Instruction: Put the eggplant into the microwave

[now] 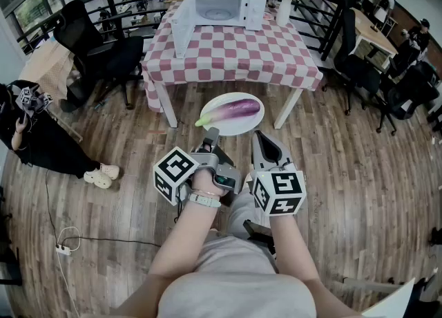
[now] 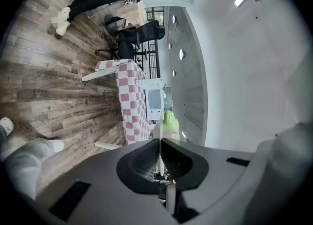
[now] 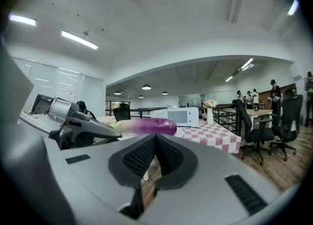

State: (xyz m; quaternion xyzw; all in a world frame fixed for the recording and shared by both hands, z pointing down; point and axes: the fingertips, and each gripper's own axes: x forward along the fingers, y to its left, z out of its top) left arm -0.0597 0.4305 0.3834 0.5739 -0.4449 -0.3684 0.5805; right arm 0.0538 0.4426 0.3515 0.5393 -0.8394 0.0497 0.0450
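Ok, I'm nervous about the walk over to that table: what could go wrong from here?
The eggplant lies loose on the plate, which the left hand-held gripper and the right hand-held gripper pinch only at its near rim. A tilt could roll it onto the floor.
The vase stands close beside the microwave, so the plate could knock it going in.

Purple eggplant (image 1: pixel 236 110) lies on white plate (image 1: pixel 239 128). Left hand-held gripper (image 1: pixel 210 135) meets the plate rim at 7 o'clock. Microwave (image 1: pixel 221 7), door open, stands on checkered bench (image 1: pixel 235 57) at 12 o'clock.
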